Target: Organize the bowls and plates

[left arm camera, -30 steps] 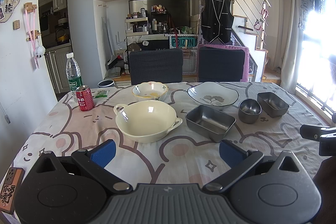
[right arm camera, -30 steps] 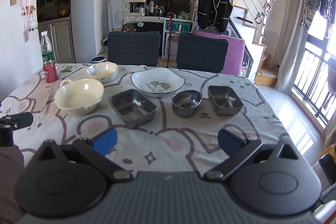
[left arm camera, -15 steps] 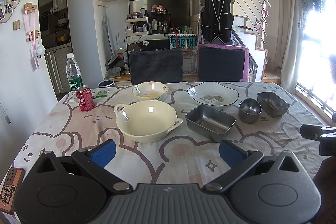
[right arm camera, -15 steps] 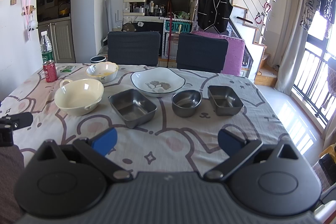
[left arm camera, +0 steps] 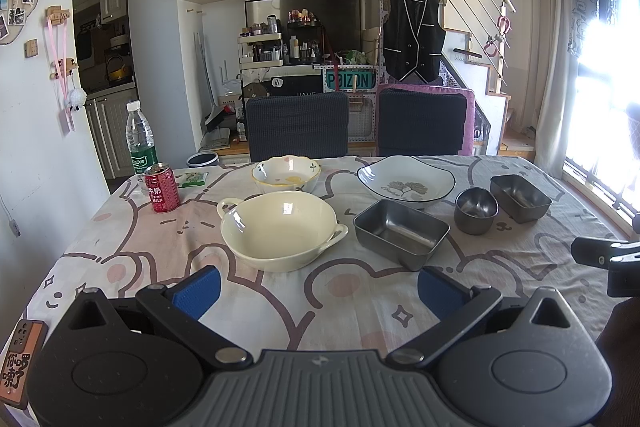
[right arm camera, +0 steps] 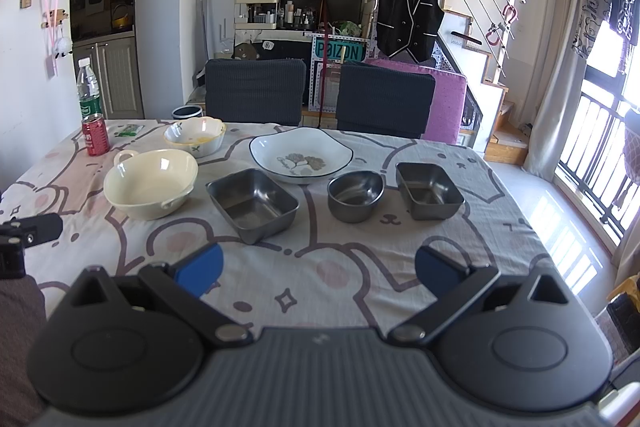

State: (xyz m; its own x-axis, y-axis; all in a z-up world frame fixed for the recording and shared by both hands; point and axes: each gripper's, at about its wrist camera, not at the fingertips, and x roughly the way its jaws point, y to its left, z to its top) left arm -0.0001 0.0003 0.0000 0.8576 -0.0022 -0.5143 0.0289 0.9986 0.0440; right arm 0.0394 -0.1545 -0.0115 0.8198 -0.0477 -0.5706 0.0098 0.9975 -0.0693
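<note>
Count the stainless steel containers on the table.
3. Large rectangular steel tray right of the cream bowl; small round steel bowl in front of the white plate; smaller rectangular steel tray furthest right. All sit apart, none stacked, so nothing seems hidden.

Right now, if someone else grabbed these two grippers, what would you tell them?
Left gripper: open, empty, hovering above the near table edge. Right gripper: the same.
On the table, all apart: cream bowl, flower bowl, plate, large tin, steel bowl, small tin.
Done: nothing stacked.
Left: group and nest all six. The can and bottle are not part of it.
</note>
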